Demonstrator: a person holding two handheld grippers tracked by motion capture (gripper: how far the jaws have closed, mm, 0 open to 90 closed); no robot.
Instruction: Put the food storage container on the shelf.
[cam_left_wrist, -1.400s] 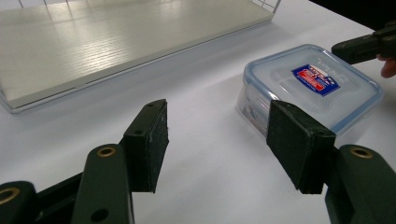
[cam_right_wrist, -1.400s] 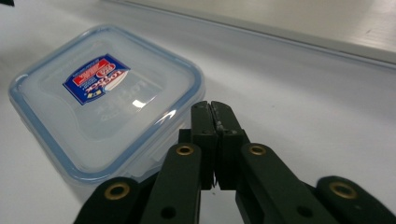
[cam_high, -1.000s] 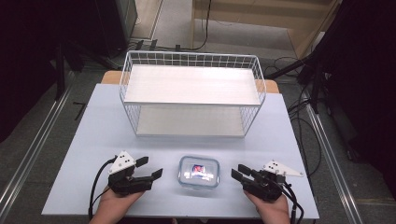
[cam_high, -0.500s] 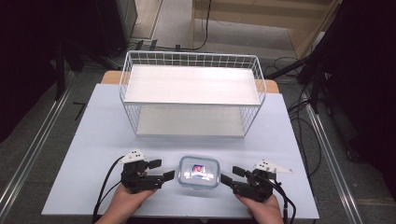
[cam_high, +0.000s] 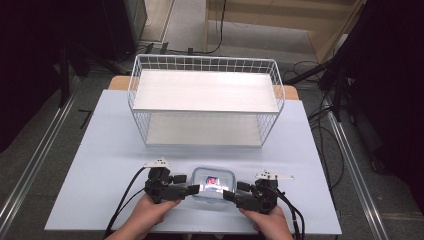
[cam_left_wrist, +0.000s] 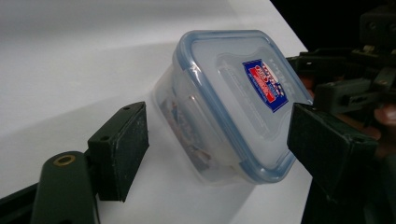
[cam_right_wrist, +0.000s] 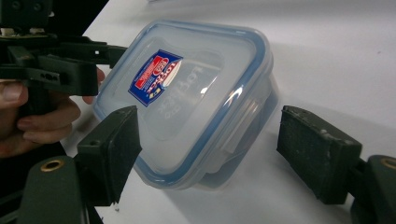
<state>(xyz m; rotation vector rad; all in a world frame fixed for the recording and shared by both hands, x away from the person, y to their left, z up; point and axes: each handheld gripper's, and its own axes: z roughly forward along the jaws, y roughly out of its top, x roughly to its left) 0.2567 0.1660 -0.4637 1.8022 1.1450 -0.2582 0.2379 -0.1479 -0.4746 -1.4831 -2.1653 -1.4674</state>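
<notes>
On the table (cam_high: 100, 150): one container (cam_high: 214, 181), one rack (cam_high: 205, 100), apparently untouched.

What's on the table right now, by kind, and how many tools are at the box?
Clear plastic food container with blue-rimmed lid: 1
White wire two-tier shelf rack: 1
Hand-held tools: 2, the left tool and the right tool, both open at the container's sides
Total: 4

I see a clear box (cam_high: 214, 181) with blue-rimmed lid and red-blue label, my black grippers, pale blue table (cam_high: 100, 150), white wire basket (cam_high: 205, 65).
</notes>
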